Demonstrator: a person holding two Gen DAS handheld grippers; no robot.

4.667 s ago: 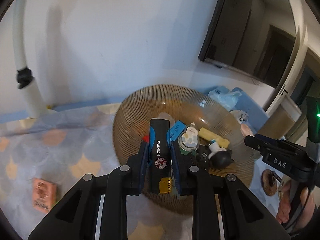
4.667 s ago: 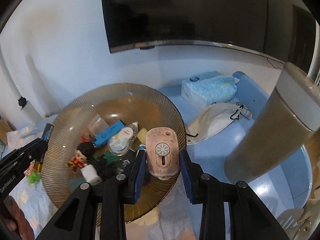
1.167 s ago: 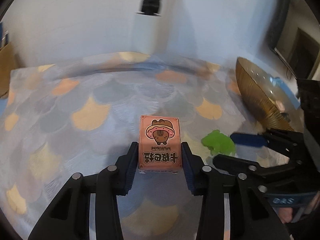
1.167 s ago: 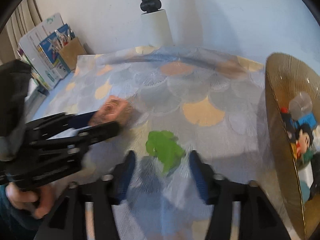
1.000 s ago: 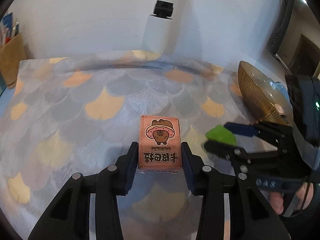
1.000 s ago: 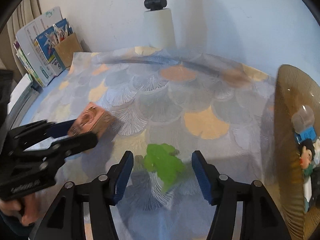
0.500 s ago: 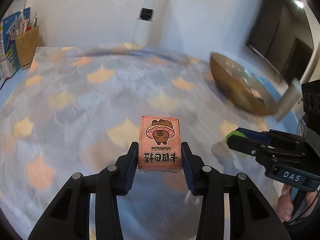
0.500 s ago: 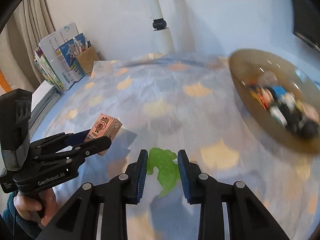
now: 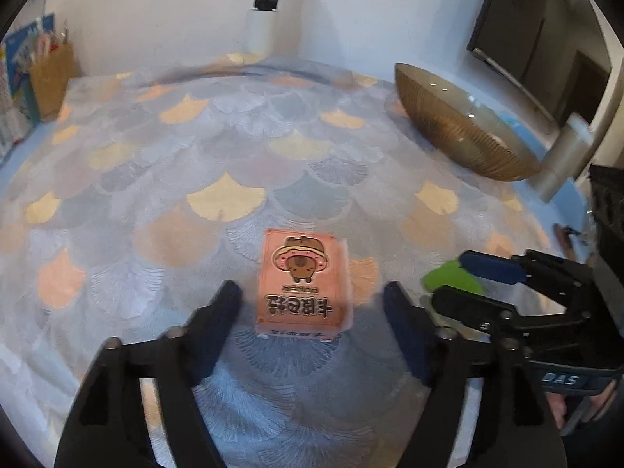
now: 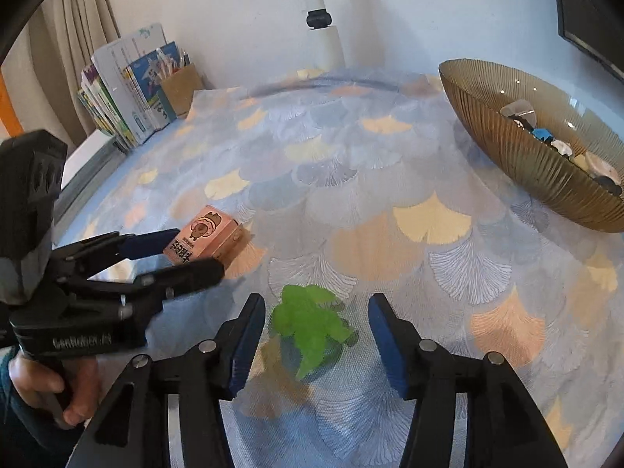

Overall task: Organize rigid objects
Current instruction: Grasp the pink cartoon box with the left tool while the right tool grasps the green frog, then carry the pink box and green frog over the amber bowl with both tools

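The left hand-held gripper (image 9: 312, 308) has just been opening; its jaws are spread clear of the pink box (image 9: 303, 282) lying between them on the patterned bench (image 9: 234, 163); the right hand-held gripper (image 9: 464, 279) is seen to its right around a green toy (image 9: 448, 279); a ribbed bowl (image 9: 456, 132) is seen far ahead to the right.

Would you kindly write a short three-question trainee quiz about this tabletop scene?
1. True or false: the left gripper is clamped on the pink box.
2. What lies between the right gripper fingers?
A. green toy
B. pink box
C. book
3. Fill in: the small items already sorted sit in the ____.

Key:
1. False; its jaws have just been opening and stand clear of the box.
2. A
3. bowl
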